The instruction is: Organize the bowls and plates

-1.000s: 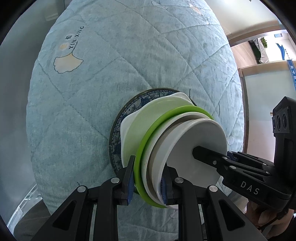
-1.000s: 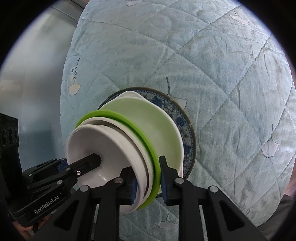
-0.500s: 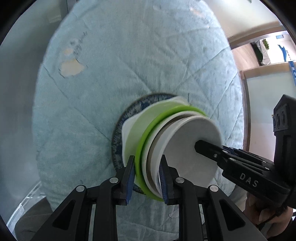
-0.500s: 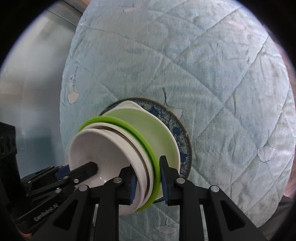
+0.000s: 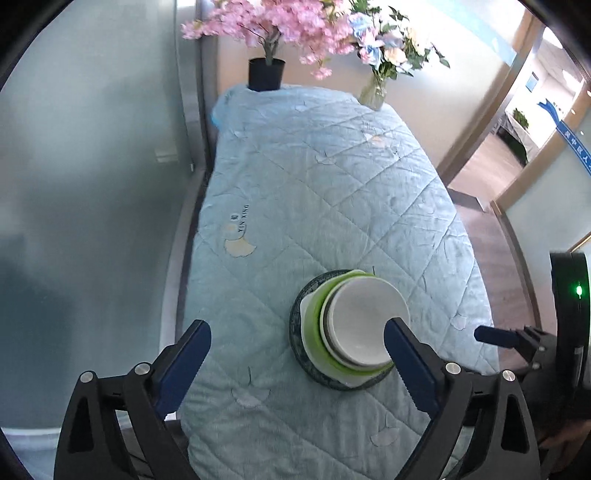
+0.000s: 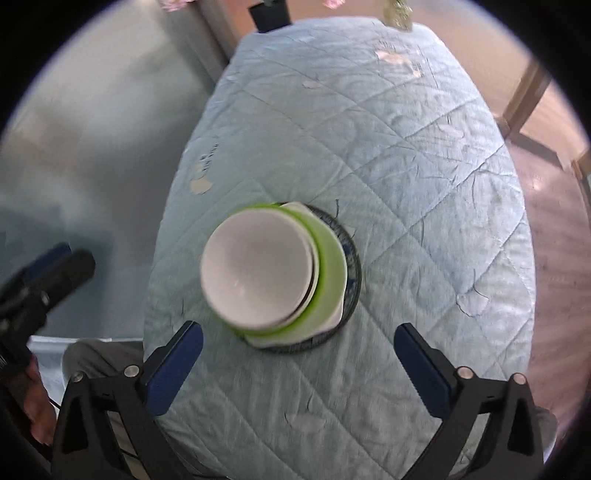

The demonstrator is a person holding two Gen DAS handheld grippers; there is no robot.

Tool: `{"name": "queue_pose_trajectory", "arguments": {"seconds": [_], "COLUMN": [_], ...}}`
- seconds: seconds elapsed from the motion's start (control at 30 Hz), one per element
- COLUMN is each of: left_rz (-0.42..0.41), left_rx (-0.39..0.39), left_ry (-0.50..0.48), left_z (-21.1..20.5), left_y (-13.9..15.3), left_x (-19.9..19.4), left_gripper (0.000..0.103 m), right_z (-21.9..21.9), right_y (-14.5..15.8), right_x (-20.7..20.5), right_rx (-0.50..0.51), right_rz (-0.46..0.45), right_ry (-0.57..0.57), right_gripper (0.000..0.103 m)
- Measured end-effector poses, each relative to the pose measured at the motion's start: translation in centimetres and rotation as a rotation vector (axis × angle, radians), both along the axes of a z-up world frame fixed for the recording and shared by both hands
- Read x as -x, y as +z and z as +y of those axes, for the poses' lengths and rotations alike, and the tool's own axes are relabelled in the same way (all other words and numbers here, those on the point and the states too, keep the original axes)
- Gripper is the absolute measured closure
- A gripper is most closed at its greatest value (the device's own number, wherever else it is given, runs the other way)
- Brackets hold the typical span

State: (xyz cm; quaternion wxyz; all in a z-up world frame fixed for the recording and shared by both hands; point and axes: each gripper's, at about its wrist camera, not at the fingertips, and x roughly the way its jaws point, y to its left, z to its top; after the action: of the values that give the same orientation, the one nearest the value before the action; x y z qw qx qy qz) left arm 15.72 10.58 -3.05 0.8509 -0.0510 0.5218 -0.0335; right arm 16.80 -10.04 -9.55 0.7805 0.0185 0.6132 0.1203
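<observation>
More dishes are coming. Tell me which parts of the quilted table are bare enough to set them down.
The broad quilt between the dish stack and the flowers is bare, as is the strip left of the stack by the ginkgo print. The far edge is crowded by the black pot and glass vase. Both tongs, left and right, hang open near the stack.

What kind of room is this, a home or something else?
Likely an office or lobby corner, not a kitchen: a table under a quilted blue cover, potted pink blossoms, a glass partition, and a doorway onto a corridor.
</observation>
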Motion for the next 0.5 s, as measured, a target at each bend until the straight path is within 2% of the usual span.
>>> {"name": "queue_pose_trajectory", "arguments": {"seconds": [0.17,0.37,0.4,0.47,0.5], "left_rz": [-0.011,-0.07,-0.087,-0.109,-0.099], "left_rx": [-0.006,-0.044,-0.041,-0.028,-0.014], "left_ry": [-0.002,-0.035,-0.044,-0.061,-0.07], "left_z": [-0.8,-3.1,-3.5,-4.2,-4.5], "left_y": [1.1,2.8,3.2,3.9,3.9], "left_x": [3.8,8.7,9.4,10.5,10.7], "left_gripper": [0.008,0.008,0.011,0.043,0.074], "right_z": [0.4,-0.3,-0.5,-0.8,-1.0], "right_y": [1.7,3.8,4.2,5.0,5.3], "right_x": [3.2,6.5,7.1,8.2,8.8], "right_rx": [0.006,0.041,0.045,0.056,0.06], "right_rz": [-0.052,-0.109,-0.119,-0.141,-0.154], "right_ry": [0.003,-0.001,0.0,0.005,0.01], "right_gripper": [0.001,0.001,0.001,0.001,0.002]}}
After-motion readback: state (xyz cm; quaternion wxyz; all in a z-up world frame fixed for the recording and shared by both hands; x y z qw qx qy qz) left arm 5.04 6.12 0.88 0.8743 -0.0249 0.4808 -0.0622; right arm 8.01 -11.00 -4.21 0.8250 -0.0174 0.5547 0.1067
